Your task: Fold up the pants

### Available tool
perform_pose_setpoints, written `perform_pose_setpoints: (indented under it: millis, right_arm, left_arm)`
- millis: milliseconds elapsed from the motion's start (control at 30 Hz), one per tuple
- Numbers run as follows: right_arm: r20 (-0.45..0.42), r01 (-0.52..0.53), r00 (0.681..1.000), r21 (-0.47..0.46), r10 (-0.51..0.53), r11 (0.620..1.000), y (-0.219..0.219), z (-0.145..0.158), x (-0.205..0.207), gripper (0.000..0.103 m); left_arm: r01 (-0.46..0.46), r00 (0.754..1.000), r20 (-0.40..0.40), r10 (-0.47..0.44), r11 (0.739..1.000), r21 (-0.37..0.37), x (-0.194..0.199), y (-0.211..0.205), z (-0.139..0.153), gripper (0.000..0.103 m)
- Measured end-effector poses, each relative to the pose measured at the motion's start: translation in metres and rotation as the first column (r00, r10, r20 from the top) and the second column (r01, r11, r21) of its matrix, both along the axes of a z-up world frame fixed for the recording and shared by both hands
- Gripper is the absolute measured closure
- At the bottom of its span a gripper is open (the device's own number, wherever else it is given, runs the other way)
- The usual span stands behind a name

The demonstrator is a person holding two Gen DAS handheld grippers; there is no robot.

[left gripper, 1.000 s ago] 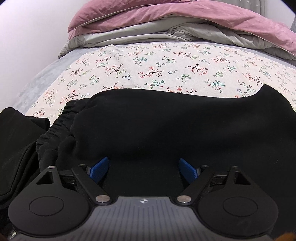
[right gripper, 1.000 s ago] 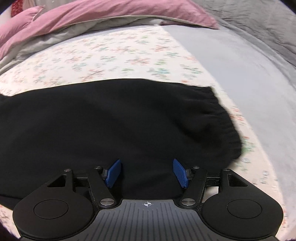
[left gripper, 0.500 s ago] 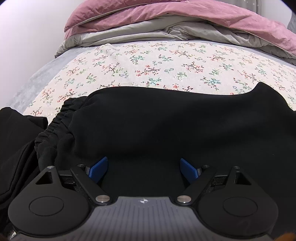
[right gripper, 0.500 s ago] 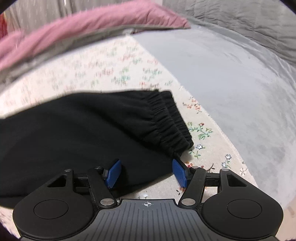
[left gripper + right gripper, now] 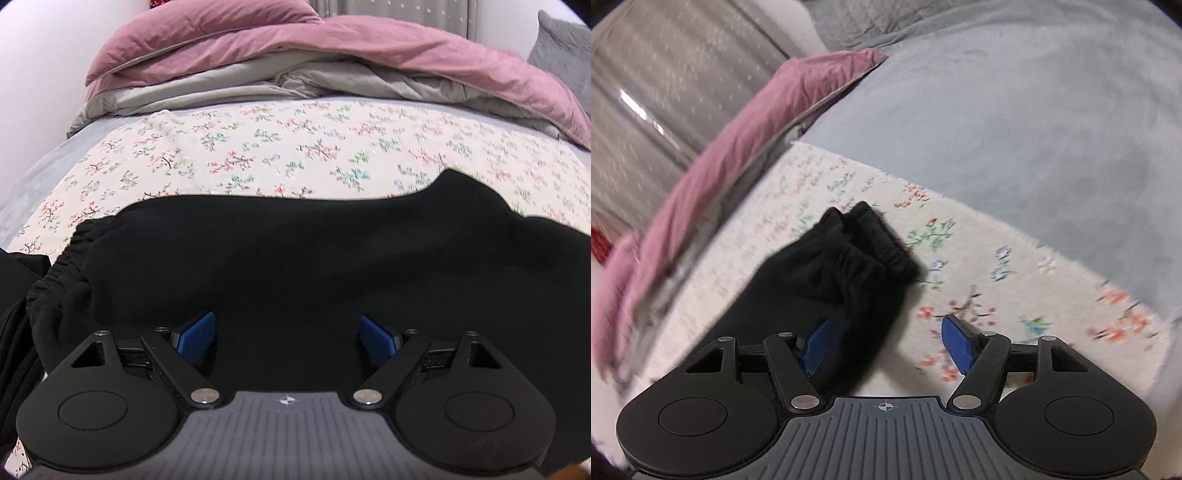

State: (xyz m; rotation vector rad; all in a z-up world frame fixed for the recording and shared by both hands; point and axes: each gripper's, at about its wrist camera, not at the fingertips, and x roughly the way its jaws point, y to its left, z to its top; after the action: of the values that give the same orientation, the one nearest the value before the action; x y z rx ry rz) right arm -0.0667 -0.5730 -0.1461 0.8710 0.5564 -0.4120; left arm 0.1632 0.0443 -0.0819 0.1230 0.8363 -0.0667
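Observation:
Black pants lie flat across a floral sheet on the bed. Their gathered waistband is at the left in the left wrist view. My left gripper is open and empty, low over the middle of the pants. In the right wrist view the elastic leg cuffs of the pants lie ahead and to the left. My right gripper is open and empty, over the pants' right edge and the sheet.
A pink and grey duvet is piled at the head of the bed. Another dark garment lies at the far left. A grey-blue blanket covers the bed beyond the sheet. A curtain hangs behind.
My right gripper has swung right along the pants, from their middle to the leg cuffs. My left gripper has stayed nearly still, tilting up a little. Both stay open.

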Motion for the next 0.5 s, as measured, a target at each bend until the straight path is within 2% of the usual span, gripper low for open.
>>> perform_pose_setpoints:
  millis: [200, 333, 467, 500]
  right_arm:
    - [0.128, 0.037, 0.990, 0.124, -0.053, 0.992, -0.011, -0.012, 0.005, 0.036]
    - [0.144, 0.050, 0.988, 0.097, -0.064, 0.994, -0.013, -0.018, 0.021, 0.038]
    - [0.148, 0.089, 0.984, 0.057, -0.096, 0.994, -0.009, -0.019, 0.036, 0.038]
    - [0.142, 0.093, 0.985, 0.037, -0.097, 0.995, -0.007, -0.018, 0.039, 0.044]
  left_arm:
    - [-0.012, 1.000, -0.027, 0.012, 1.000, -0.006, 0.005, 0.000, -0.006, 0.007]
    - [-0.007, 1.000, -0.025, 0.008, 1.000, 0.002, 0.005, -0.002, -0.007, 0.006]
    - [-0.026, 0.999, -0.044, 0.024, 0.999, -0.038, 0.009, 0.003, -0.010, 0.002]
    - [-0.032, 0.998, -0.052, 0.030, 0.998, -0.052, 0.010, 0.005, -0.011, 0.002]
